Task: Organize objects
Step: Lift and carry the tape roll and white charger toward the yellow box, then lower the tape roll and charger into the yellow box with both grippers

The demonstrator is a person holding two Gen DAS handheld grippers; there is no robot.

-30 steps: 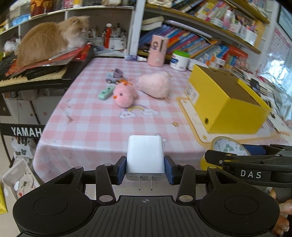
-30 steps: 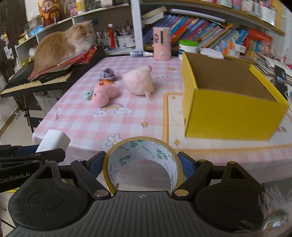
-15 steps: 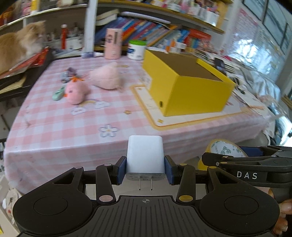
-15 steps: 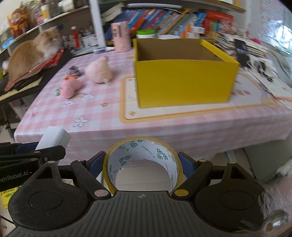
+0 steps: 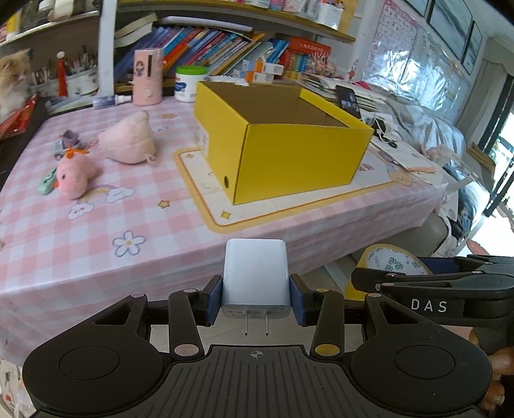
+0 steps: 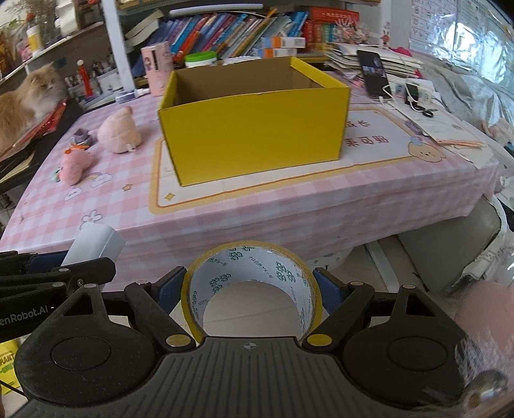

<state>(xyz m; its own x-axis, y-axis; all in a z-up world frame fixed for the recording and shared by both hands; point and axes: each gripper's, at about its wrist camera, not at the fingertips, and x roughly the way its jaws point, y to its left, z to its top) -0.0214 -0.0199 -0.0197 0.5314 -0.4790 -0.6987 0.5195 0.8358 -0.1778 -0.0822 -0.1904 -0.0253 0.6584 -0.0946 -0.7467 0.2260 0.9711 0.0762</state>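
Swing of both views from plush toys (image 5: 75,177) toward yellow box (image 5: 289,144) on counter (image 5: 144,225); charger (image 5: 255,273) clamped in left gripper (image 5: 255,300) jaws, tape roll (image 6: 252,289) gripped wide in right gripper (image 6: 252,291), both short of box, ready for drop-in.

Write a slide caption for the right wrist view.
Right tool grips a tape roll, facing the yellow box.

Daylight floods in from the windows (image 5: 449,19) right of the yellow box (image 5: 298,160), blowing out the far right edge and putting glare on the plastic sheeting behind it. The box's near wall and the desk (image 5: 96,205) are evenly lit and sharp. Fisheye bending curves the shelves (image 6: 225,13) above the box, and the corners fall dark.
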